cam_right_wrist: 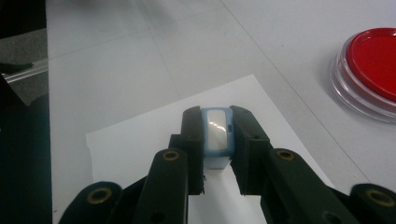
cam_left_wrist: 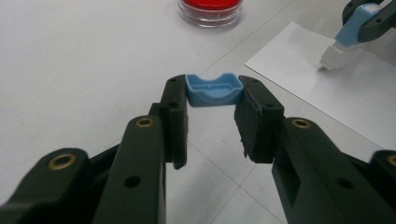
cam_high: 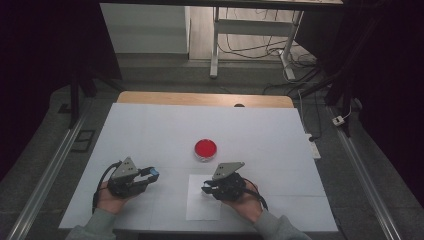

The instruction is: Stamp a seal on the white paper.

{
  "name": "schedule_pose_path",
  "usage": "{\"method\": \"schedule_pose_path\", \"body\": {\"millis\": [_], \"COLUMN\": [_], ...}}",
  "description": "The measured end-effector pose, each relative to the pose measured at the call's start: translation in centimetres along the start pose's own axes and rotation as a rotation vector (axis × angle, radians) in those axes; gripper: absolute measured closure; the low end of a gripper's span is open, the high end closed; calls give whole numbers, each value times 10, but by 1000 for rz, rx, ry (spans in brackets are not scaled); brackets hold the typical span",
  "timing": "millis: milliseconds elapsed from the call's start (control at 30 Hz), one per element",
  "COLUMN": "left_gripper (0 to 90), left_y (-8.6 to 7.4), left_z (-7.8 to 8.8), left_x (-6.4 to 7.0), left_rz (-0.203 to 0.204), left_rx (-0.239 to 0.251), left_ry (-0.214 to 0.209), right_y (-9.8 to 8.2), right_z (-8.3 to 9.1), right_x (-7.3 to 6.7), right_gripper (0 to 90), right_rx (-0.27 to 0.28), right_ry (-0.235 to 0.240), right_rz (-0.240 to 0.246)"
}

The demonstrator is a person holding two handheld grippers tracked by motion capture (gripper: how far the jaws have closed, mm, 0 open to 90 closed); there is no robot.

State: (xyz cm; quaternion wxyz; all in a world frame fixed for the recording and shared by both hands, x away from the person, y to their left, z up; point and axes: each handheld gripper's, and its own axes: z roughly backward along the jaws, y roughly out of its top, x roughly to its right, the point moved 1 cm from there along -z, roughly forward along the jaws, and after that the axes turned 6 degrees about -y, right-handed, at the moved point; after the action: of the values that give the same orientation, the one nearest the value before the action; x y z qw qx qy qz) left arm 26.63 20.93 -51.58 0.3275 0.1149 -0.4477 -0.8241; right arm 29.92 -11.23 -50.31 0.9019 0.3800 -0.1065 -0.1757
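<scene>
My left gripper (cam_left_wrist: 212, 95) is shut on a small blue cap (cam_left_wrist: 214, 86), held just above the white table. In the high view the left gripper (cam_high: 151, 174) sits at the front left with the cap (cam_high: 154, 172) at its tips. My right gripper (cam_right_wrist: 216, 119) is shut on a blue and white stamp (cam_right_wrist: 216, 135) over a white paper sheet (cam_right_wrist: 140, 144). From the left gripper view the stamp (cam_left_wrist: 348, 37) tilts down, its white tip at the paper (cam_left_wrist: 336, 88); I cannot tell whether it touches. A round red ink pad (cam_high: 205, 149) lies beyond both grippers.
The red ink pad (cam_right_wrist: 373, 60) sits in a clear round case, to the right of the stamp in the right gripper view. The white table cover (cam_high: 150, 130) ends at a wooden edge (cam_high: 200, 98) at the back. Metal rails and cables run along the floor on both sides.
</scene>
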Motion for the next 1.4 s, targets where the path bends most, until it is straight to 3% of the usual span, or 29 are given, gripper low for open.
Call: {"method": "schedule_pose_path", "body": {"millis": [433, 967, 1400], "left_gripper": [647, 647, 647], "left_y": [0, 0, 0], "left_z": [0, 0, 0], "left_x": [0, 0, 1], "left_rz": [-1, 0, 0], "left_rx": [0, -1, -3], "left_ry": [-1, 0, 1], "right_y": [2, 0, -4], "right_z": [-6, -8, -9], "right_x": [-4, -4, -11], "right_gripper": [754, 755, 759], "right_rx": [-42, -50, -39], "right_ry": [-4, 1, -43], "right_rz": [47, 26, 39]}}
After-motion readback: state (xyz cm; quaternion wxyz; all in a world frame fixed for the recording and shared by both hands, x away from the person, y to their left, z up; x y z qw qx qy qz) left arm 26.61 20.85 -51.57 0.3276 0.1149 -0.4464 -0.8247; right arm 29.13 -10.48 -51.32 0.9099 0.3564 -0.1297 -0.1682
